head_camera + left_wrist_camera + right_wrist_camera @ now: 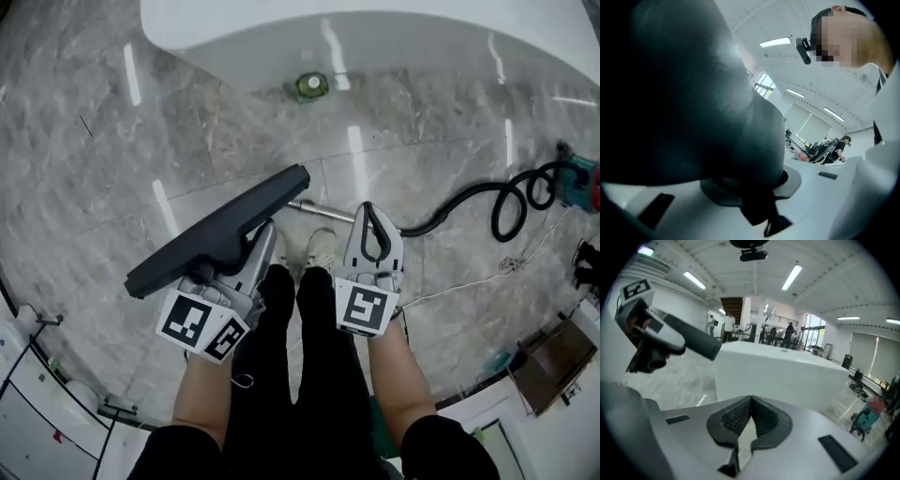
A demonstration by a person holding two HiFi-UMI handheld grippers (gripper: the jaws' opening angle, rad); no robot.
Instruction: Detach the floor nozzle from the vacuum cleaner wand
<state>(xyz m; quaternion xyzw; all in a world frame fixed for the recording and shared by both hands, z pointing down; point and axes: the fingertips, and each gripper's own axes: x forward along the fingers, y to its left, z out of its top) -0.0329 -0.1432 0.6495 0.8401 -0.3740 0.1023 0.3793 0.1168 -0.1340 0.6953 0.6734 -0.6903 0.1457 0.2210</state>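
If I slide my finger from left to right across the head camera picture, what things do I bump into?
First the dark grey plastic floor nozzle → right tongs, shut and empty → curly black hose → teal vacuum cleaner body at the edge.

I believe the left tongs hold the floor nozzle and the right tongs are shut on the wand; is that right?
Not quite: the right gripper view shows the right tongs shut on nothing, and the wand lies on the floor. The left tongs do hold the floor nozzle.
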